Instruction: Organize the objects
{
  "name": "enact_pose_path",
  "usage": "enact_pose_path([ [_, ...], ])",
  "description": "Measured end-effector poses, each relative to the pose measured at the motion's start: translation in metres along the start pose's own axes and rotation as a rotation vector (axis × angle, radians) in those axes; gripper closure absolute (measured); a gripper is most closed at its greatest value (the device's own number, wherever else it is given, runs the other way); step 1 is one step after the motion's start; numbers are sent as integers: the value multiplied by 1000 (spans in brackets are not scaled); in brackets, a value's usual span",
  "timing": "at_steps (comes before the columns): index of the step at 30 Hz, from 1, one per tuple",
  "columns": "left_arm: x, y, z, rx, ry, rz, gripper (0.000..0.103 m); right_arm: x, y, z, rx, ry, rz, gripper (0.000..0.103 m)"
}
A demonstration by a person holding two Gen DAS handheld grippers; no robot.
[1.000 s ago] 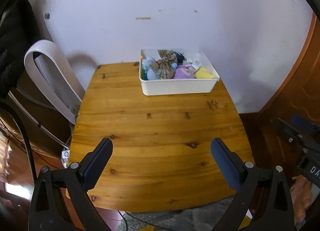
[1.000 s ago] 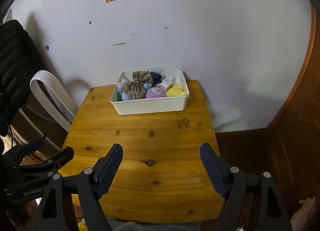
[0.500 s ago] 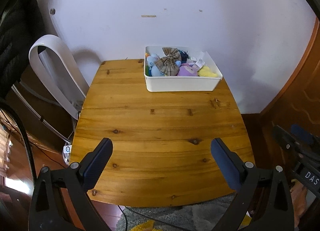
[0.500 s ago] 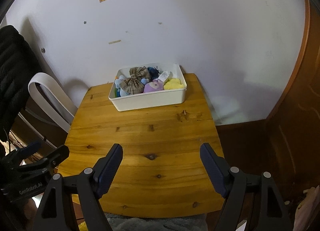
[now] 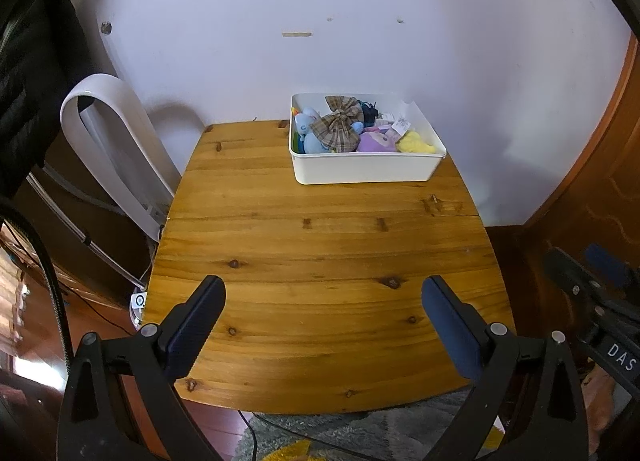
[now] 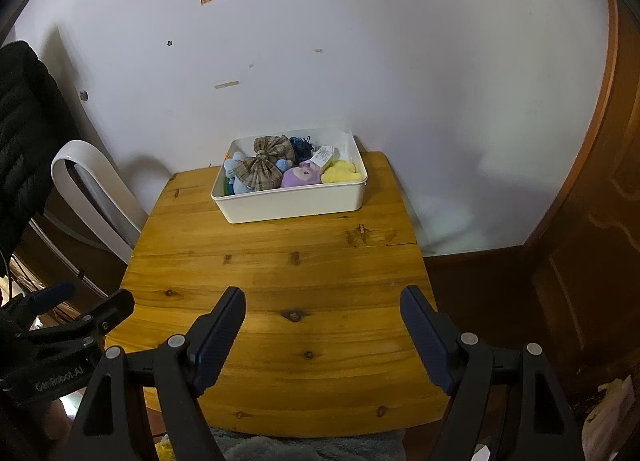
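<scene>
Task status: judged from the layout, sorting appears complete or nearly so. White bin (image 5: 366, 169) stands at the far end of the wooden surface (image 5: 320, 261), close to the wall, and holds all visible objects: a plaid bow (image 5: 336, 129), a blue plush (image 5: 310, 133), a purple plush (image 5: 376, 141), a yellow plush (image 5: 416, 143) and a tagged item too small to identify. No loose objects lie on the surface outside the bin, so no remaining pickup can be identified.

Left tool (image 5: 322, 303): released, jaws spread wide, holding nothing, positioned over the near edge of the surface and well apart from the bin. Right tool (image 6: 322, 313): likewise released and empty, over the near part of the surface.

Surroundings: a white curved frame (image 5: 116, 149) leans beside the left edge of the surface; a dark jacket (image 6: 20, 133) hangs further left; a wooden door (image 6: 600, 221) stands to the right. Nothing stands between either tool and the bin.
</scene>
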State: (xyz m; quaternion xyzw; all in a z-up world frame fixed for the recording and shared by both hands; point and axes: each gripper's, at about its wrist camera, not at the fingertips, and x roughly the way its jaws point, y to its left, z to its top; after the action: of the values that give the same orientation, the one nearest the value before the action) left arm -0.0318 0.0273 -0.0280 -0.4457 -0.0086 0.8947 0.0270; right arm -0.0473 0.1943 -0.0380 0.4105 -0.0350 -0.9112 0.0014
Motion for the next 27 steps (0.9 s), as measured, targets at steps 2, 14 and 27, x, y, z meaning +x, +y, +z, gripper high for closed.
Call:
enact_pose_path([
  [2,1,0,0,1,-1,2,4,1,0,0,0,3,0,23],
  [14,11,3,1,0,11,18,4,9,8,1,-7,13,-15,23],
  [27,16,3,3,-4,18,24,4,11,15,4,-26,14,-19,23],
])
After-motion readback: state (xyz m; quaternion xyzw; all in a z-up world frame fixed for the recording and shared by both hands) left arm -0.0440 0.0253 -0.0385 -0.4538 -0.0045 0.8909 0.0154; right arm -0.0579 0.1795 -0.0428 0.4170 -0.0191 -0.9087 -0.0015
